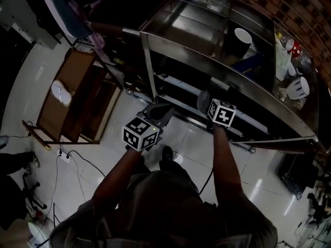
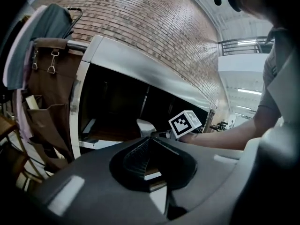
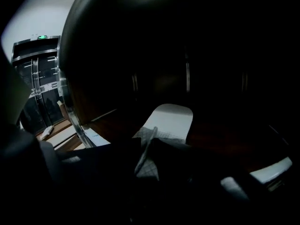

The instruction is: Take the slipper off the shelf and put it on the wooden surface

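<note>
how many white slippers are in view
2. One white fabric slipper lies on the brown wooden surface at the left; the second slipper lies inside the dark metal shelf. More may be hidden in the shelf's dark corners.

I can only get into the lower shelf (image 1: 181,89) from the front: the top deck (image 1: 191,27) hangs over it and the upright post (image 1: 150,68) walls off the left. The floor (image 1: 186,136) toward the wooden rack (image 1: 85,66) is open.

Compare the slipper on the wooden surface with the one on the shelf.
The slipper on the wooden surface lies in the open; the slipper on the shelf sits deep in shadow. The first has no gripper near; the second is at the right gripper. Both white.
</note>
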Motion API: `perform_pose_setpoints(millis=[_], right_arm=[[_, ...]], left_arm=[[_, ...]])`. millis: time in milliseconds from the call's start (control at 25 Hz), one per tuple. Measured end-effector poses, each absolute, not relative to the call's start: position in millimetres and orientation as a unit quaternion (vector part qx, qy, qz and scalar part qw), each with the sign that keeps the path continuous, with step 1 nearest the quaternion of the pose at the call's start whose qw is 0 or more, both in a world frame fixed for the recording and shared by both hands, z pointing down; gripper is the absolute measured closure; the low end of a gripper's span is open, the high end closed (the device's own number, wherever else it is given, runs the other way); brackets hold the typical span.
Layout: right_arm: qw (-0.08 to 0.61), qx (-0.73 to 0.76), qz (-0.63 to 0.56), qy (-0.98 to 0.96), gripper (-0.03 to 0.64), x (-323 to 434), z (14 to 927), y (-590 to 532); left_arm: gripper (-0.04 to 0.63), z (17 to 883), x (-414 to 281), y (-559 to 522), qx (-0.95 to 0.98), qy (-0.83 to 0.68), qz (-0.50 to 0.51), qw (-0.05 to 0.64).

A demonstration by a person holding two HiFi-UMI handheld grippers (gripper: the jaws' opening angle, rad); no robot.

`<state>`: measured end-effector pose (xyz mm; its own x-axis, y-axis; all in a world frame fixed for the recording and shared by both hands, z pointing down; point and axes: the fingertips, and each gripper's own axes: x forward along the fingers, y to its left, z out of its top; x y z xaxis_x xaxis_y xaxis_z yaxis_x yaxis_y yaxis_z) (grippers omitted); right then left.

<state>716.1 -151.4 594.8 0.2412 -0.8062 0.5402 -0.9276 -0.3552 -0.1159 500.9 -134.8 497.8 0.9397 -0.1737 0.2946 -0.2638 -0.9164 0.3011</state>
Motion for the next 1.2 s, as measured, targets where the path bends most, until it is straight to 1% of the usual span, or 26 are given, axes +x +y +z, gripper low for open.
perform_pose_setpoints(millis=[40, 120, 240, 360, 640, 960, 1200], right_arm=[[0.117, 0.775, 0.266, -0.562, 0.556, 716, 598, -153], [0.118, 0.768, 0.262, -0.572, 0.588, 714, 599, -153], [0.115, 0.763, 0.255, -0.583, 0.606, 707, 590, -147], [0.111, 0.753, 0.243, -0.602, 0.611, 688, 577, -139], [0.119, 0.727, 0.216, -0.640, 0.612, 618, 548, -117], [0.132, 0.688, 0.192, -0.687, 0.612, 496, 524, -92], [0.154, 0.650, 0.176, -0.723, 0.612, 399, 523, -96]], left_arm=[[0.614, 499, 498, -135, 0.968, -0.122, 0.132, 0.172], [0.613, 499, 490, -135, 0.966, -0.139, 0.130, 0.177], [0.612, 496, 473, -134, 0.963, -0.162, 0.124, 0.179], [0.613, 493, 452, -134, 0.960, -0.181, 0.116, 0.179], [0.612, 477, 397, -124, 0.959, -0.210, 0.087, 0.169], [0.613, 462, 299, -98, 0.956, -0.235, 0.062, 0.165], [0.614, 461, 212, -90, 0.948, -0.271, 0.048, 0.162]])
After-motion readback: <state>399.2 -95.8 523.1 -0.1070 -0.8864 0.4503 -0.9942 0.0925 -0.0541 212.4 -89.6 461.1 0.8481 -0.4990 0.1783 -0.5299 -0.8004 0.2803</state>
